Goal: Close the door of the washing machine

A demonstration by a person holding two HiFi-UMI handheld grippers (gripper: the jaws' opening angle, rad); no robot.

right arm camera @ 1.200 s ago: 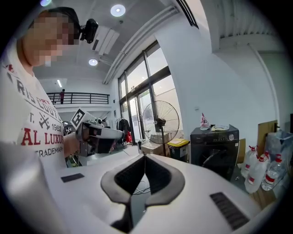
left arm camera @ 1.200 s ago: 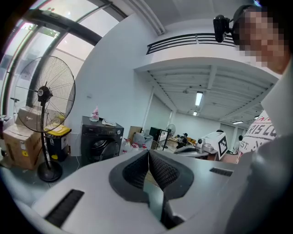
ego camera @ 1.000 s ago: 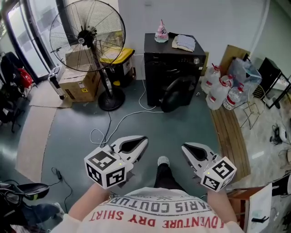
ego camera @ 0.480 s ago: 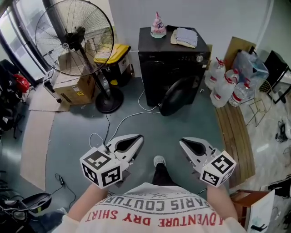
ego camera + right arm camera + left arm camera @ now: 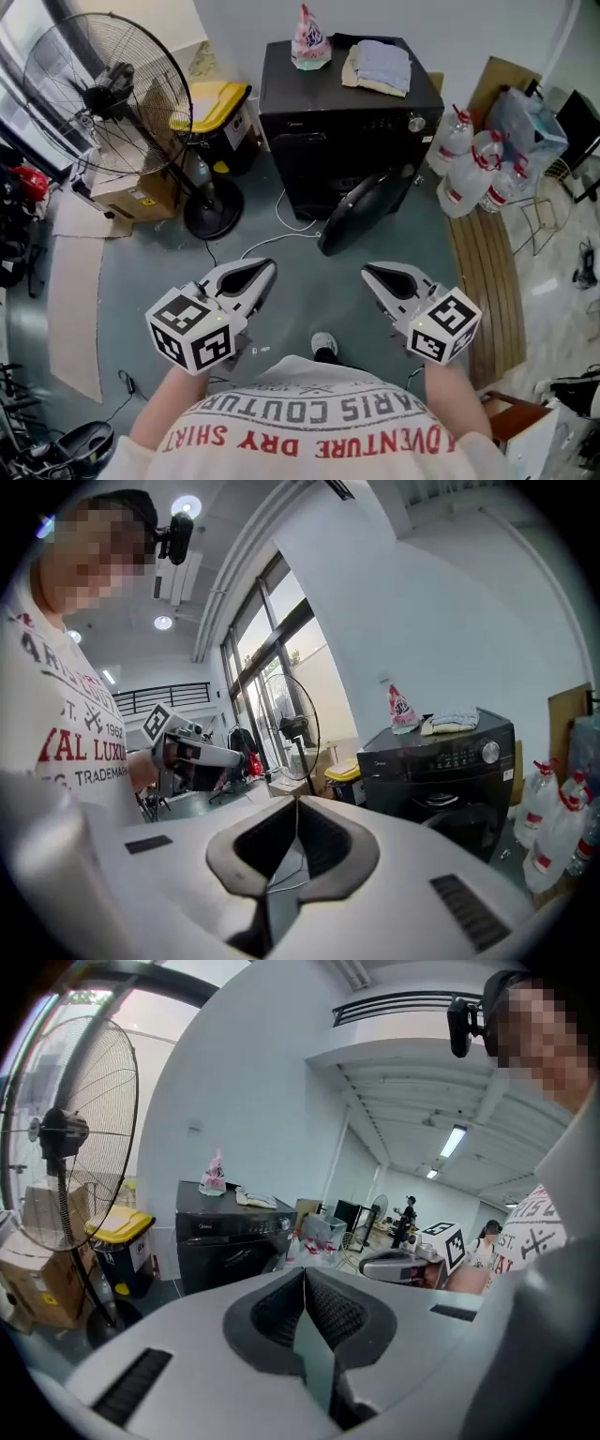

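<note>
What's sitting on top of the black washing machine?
A small pink-and-white bag and a folded cloth sit on the washing machine. Anything under the cloth is covered.

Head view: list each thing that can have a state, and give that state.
washing machine door: open, swung outward
left gripper: shut, empty
right gripper: shut, empty
yellow bin lid: closed
standing fan: upright

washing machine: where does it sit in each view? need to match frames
Head view: washing machine at top centre, door open.
Left gripper view: left of centre.
Right gripper view: right of centre.
Shared landmark: pink bag on its top.
</note>
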